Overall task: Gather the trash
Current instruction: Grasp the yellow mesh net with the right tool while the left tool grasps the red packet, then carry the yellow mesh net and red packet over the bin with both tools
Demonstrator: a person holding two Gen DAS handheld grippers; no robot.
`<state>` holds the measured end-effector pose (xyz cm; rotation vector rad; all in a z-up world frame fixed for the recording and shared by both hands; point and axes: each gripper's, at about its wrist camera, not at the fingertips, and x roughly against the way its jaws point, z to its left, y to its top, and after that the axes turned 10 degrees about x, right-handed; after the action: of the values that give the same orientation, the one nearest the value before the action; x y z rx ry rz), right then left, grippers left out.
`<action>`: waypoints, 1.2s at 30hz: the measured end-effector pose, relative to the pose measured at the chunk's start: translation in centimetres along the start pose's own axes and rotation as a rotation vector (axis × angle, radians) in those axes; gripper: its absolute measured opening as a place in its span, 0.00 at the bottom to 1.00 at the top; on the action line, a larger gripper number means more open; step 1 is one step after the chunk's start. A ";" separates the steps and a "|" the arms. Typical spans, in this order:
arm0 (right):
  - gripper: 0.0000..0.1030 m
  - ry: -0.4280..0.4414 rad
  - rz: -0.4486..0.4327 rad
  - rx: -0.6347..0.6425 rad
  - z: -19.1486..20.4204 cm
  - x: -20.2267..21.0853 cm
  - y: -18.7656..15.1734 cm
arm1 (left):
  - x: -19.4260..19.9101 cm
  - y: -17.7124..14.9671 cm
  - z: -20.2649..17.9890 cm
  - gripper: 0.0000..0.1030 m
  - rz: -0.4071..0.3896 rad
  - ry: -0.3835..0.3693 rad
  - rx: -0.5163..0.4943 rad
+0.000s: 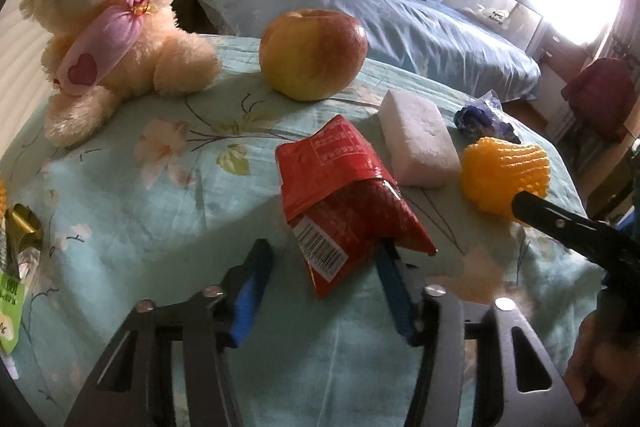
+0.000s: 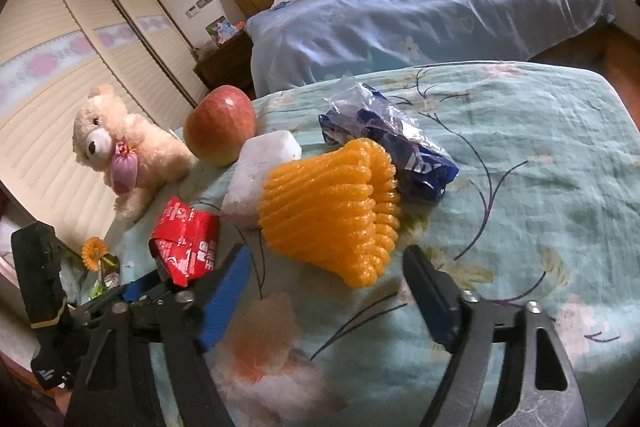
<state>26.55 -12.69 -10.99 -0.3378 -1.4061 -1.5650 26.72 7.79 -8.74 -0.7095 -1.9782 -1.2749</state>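
A crumpled red snack wrapper [image 1: 340,195] lies on the teal floral bedcover [image 1: 140,219]. Its near end sits between the fingers of my left gripper [image 1: 323,246]. The right finger is tucked against the wrapper's edge, the left finger stands clear of it, so the jaws are open. An orange foam fruit net [image 2: 332,211] lies just ahead of my right gripper [image 2: 326,251], whose pads stand apart on either side without touching it. Behind the net lie a blue plastic wrapper [image 2: 400,147] and a white foam block [image 2: 260,171].
An apple [image 1: 312,53] and a cream teddy bear [image 1: 100,7] sit at the far side of the cover. A gold and green wrapper [image 1: 16,239] lies at the left edge. A second bed with blue bedding [image 1: 380,15] stands beyond.
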 end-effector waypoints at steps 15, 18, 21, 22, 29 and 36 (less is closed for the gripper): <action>0.19 -0.056 0.009 0.067 0.6 1.2 -0.9 | 1.1 -0.9 -0.6 0.09 -0.026 -0.006 -0.032; 0.19 -0.055 0.001 0.061 0.5 1.9 -1.2 | 1.6 -1.5 -0.9 0.09 -0.023 -0.018 -0.035; 0.19 -0.056 -0.009 0.052 0.1 3.0 -1.9 | 2.0 -2.3 -1.6 0.08 -0.015 -0.032 -0.045; 0.19 -0.058 -0.011 0.049 -0.1 3.3 -2.0 | 2.1 -2.5 -1.9 0.08 -0.013 -0.038 -0.049; 0.19 -0.086 -0.033 0.029 -1.3 5.9 -3.4 | 3.2 -3.8 -4.6 0.08 0.007 -0.084 -0.093; 0.19 -0.122 -0.054 -0.001 -3.1 8.5 -5.0 | 3.7 -5.4 -7.5 0.08 0.027 -0.129 -0.141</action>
<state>19.63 -20.01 -8.63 -0.4045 -1.5193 -1.6110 22.22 -0.88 -6.64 -0.9043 -1.9871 -1.3932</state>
